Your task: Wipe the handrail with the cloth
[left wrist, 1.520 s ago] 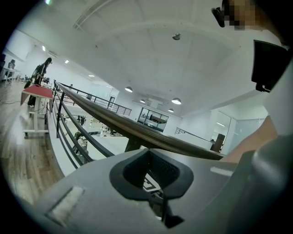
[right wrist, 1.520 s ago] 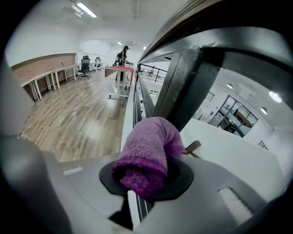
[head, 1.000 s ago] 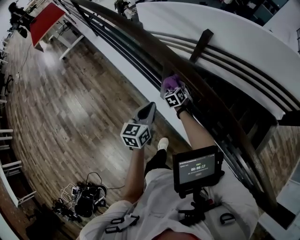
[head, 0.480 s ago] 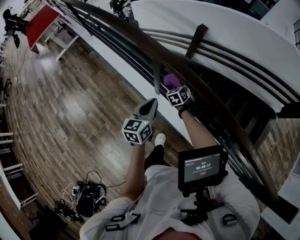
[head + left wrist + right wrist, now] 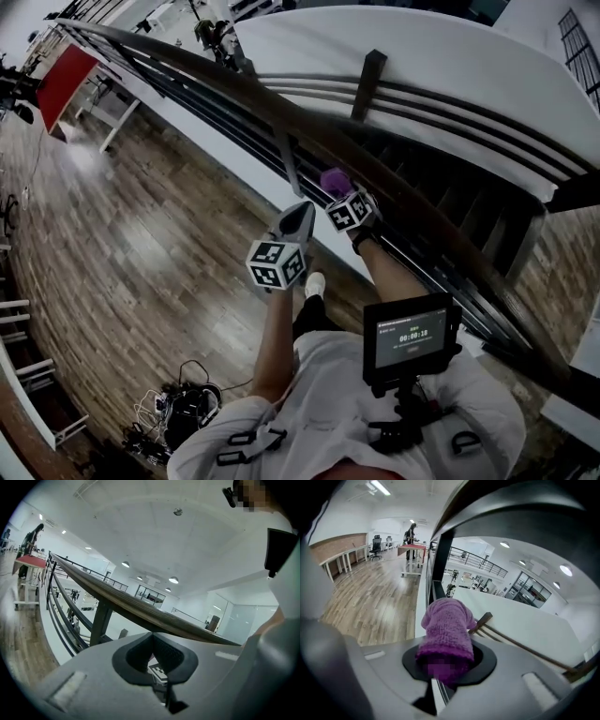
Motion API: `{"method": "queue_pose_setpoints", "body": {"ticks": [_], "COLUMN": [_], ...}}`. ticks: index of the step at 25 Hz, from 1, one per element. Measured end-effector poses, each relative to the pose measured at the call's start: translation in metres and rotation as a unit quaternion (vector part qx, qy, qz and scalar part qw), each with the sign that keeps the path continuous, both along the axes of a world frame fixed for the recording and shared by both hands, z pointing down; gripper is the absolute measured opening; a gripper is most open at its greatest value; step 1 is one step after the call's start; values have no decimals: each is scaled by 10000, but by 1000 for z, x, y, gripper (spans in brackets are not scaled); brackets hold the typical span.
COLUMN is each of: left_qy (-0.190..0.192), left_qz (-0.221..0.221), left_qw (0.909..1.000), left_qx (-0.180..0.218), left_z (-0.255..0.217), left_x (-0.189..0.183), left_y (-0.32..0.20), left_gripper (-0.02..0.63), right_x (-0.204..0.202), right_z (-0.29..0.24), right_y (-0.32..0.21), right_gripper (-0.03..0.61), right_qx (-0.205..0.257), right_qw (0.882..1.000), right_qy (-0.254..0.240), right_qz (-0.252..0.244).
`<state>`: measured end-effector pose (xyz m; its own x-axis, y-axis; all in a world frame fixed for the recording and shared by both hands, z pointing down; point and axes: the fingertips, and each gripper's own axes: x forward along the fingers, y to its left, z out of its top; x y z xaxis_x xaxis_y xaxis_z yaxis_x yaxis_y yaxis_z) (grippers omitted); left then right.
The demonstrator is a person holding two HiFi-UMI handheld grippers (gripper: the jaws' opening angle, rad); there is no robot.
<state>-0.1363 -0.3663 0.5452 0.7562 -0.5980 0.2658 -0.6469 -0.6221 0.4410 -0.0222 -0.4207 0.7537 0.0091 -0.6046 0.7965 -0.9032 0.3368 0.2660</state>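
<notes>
Along the handrail (image 5: 234, 86), the right gripper (image 5: 338, 190), clamping the cloth (image 5: 335, 177), has slid farther from the post (image 5: 286, 155); left gripper (image 5: 299, 218) pressed together, empty; wood floor (image 5: 141, 234) below.

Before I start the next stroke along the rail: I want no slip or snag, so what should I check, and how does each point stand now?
1. Cloth gripped: ok. The right gripper is shut on the purple cloth.
2. Enough cloth exposed: ok. A thick wad sticks out past the jaws.
3. Cloth pressed on the handrail: cannot tell. It sits at the rail's near edge, but no view shows contact.
4. Path ahead: not ok. A post stands just beyond the cloth and may need going round.
5. Left gripper out of the way: ok. It is shut, empty and apart from the rail.
</notes>
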Motion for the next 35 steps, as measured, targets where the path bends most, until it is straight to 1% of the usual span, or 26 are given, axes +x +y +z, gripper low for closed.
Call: {"method": "queue_pose_setpoints", "body": {"ticks": [3,8,16,24,29,35], "left_qy": [10,-5,50,-71,-251,-459], "left_qz": [47,277,648,1044,1434,1853], "left_qw": [10000,9996,9978,9945,9893,9816], "left_qx": [40,47,114,80,25,67], "left_z": [-3,0,-7,-2,4,9], "left_x": [11,33,66,99,127,154], "left_y": [5,20,43,75,104,141], "left_gripper": [0,0,0,0,1,0], "right_x": [18,42,71,96,117,139], "right_z": [-5,-6,-5,-10,-11,-12], "right_y": [19,50,93,129,156,189], "right_gripper": [64,66,66,66,66,65], "right_qx": [103,152,168,272,347,433], "right_qw": [9975,9931,9890,9850,9780,9714], "right_qy": [-477,-688,-748,-828,-982,-1066], "right_qz": [520,941,1268,1492,1810,2079]}}
